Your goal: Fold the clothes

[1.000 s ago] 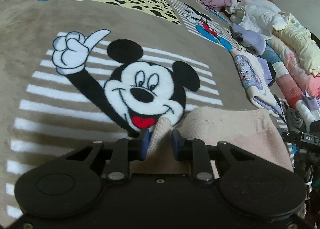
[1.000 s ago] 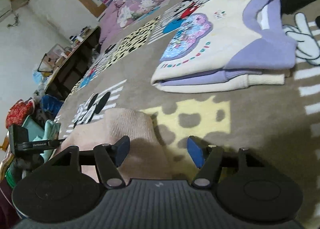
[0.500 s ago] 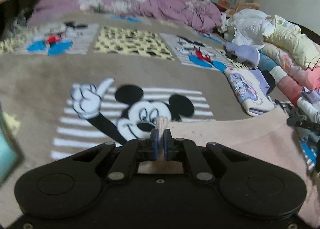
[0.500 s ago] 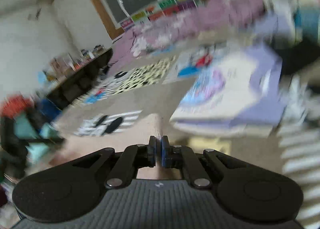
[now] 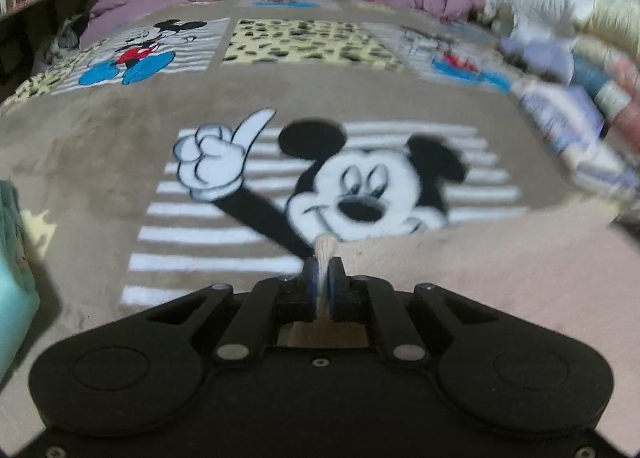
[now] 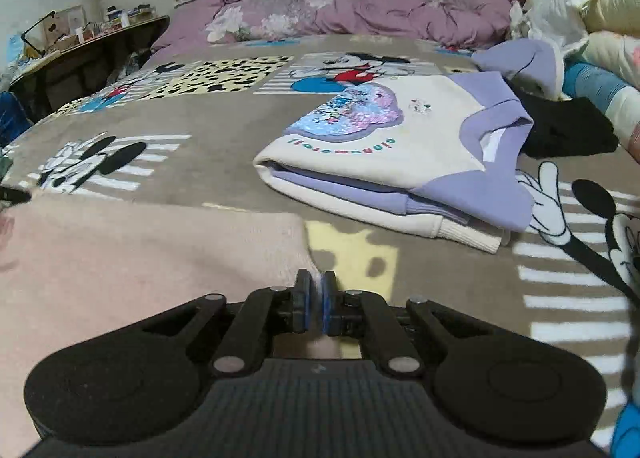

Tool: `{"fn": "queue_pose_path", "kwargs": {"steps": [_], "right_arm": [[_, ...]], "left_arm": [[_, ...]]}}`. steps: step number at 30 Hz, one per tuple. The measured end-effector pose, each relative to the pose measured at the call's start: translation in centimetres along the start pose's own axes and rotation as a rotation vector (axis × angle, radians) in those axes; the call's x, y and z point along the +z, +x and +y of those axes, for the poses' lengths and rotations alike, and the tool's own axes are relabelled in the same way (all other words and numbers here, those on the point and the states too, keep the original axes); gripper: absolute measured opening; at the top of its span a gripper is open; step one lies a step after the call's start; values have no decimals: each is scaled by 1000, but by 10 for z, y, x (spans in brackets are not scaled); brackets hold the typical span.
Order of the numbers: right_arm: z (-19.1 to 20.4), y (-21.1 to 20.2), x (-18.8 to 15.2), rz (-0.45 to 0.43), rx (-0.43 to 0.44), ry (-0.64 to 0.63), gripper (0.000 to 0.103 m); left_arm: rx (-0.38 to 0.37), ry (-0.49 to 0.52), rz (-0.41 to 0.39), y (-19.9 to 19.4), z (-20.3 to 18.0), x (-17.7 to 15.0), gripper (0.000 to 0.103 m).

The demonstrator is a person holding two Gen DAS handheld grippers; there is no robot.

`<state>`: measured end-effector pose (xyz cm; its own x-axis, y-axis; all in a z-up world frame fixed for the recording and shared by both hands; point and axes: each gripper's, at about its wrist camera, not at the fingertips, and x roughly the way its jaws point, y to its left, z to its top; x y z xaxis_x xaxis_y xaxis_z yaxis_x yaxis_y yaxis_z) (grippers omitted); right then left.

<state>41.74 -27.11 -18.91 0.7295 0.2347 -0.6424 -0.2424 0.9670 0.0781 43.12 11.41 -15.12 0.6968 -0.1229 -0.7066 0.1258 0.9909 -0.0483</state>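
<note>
A pale pink knitted garment (image 5: pixel 500 270) lies spread over the cartoon-mouse blanket (image 5: pixel 120 146). My left gripper (image 5: pixel 323 267) is shut on one corner of it, and a tuft of pink fabric pokes up between the blue pads. In the right wrist view the same pink garment (image 6: pixel 140 254) stretches to the left, and my right gripper (image 6: pixel 315 278) is shut on its other corner, at the right end of its far edge. The edge runs taut between the two grips.
A folded white and lilac sweatshirt (image 6: pixel 384 162) lies on the blanket ahead of the right gripper, with a black garment (image 6: pixel 560 130) behind it. Piled clothes (image 5: pixel 580 58) line the right side. A purple duvet (image 6: pixel 340 6) lies at the far end, and a teal item (image 5: pixel 12 278) at the left.
Both grippers went from open to shut on the pink garment's corners. Both views then tilted up and settled, and the garment's edge now lies stretched out between them.
</note>
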Motion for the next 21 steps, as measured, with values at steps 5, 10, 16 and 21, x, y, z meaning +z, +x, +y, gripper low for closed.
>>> {"fn": "queue_pose_path", "kwargs": {"steps": [5, 10, 16, 21], "right_arm": [[5, -1, 2, 16, -37, -68, 15], [3, -25, 12, -7, -66, -35, 30], [19, -53, 17, -72, 3, -76, 30], [40, -28, 11, 50, 64, -124, 29]], "left_arm": [[41, 32, 1, 3, -1, 2, 14], [70, -22, -42, -33, 16, 6, 29], [-38, -26, -79, -76, 3, 1, 28], [-35, 44, 65, -36, -24, -15, 23]]}}
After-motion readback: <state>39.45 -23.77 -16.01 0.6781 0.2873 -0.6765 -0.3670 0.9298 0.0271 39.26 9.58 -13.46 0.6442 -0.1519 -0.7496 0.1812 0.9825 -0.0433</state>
